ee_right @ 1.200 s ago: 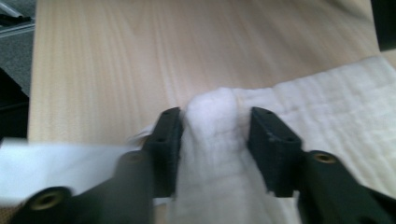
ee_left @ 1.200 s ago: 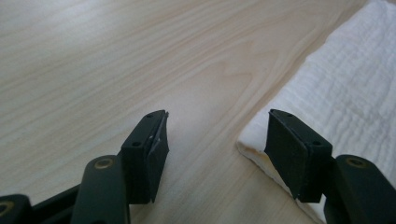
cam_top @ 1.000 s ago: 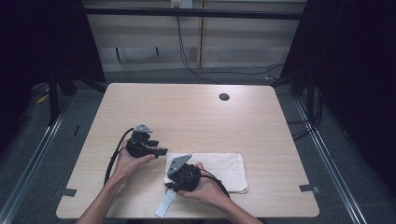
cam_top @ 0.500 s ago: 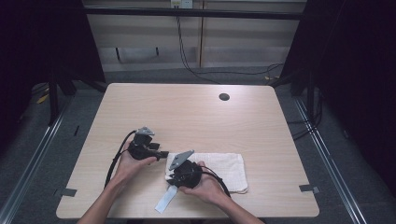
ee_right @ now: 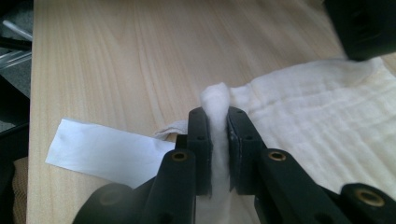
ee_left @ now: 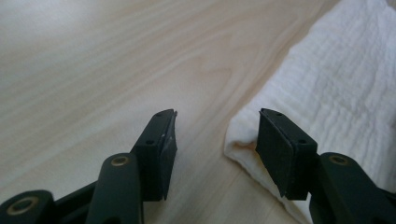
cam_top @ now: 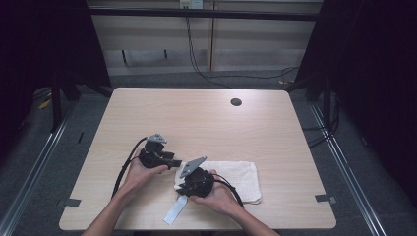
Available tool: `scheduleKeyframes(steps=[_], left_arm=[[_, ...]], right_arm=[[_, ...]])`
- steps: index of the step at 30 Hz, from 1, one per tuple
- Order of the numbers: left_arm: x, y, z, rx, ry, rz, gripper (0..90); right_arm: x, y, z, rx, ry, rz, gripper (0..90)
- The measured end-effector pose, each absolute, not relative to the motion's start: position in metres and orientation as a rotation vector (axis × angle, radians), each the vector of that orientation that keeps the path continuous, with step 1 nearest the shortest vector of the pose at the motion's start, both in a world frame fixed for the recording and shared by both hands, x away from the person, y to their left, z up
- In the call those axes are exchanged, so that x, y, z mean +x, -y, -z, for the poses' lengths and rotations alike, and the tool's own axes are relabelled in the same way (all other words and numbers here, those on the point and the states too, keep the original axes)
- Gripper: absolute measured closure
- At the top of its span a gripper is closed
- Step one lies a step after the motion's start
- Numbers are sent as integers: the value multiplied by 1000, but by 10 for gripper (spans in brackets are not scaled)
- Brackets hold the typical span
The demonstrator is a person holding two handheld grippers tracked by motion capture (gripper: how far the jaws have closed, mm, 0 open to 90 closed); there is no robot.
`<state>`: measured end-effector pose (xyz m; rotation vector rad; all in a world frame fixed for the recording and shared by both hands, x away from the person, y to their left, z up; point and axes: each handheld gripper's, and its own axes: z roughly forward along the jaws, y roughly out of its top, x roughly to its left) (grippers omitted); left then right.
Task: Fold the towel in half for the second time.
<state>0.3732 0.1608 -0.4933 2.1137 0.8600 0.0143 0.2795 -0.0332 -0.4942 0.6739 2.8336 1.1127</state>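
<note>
A white folded towel (cam_top: 233,178) lies on the wooden table (cam_top: 196,123) near its front edge. My left gripper (cam_top: 178,162) points right at the towel's left corner (ee_left: 243,140). Its jaws (ee_left: 217,135) have just been closing but still stand apart: the right pad (ee_left: 275,149) is at the cloth, the left pad over bare wood. My right gripper (cam_top: 183,189) sits at the towel's front left part. It is shut (ee_right: 218,126) on a raised fold of the towel (ee_right: 215,100), having closed on it in the last second.
A white paper-like strip (cam_top: 175,210) (ee_right: 102,151) lies on the table by the towel's front left corner. A dark round hole (cam_top: 236,102) sits near the table's far edge. Metal frame rails run along both sides.
The right hand has shifted slightly at the towel's left end. The left hand has stayed where it was.
</note>
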Motion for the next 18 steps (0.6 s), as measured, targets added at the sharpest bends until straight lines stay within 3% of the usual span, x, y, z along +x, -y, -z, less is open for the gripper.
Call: scheduleKeyframes(steps=[7, 13, 18], left_arm=[[372, -155, 495, 2146, -845, 17, 452], [373, -154, 499, 2161, -859, 81, 474], [365, -149, 498, 2212, -794, 46, 534]], right_arm=[[279, 34, 494, 679, -2833, -1113, 814], [281, 35, 496, 706, -2842, -1148, 814], [281, 36, 496, 720, -2835, -1144, 814]])
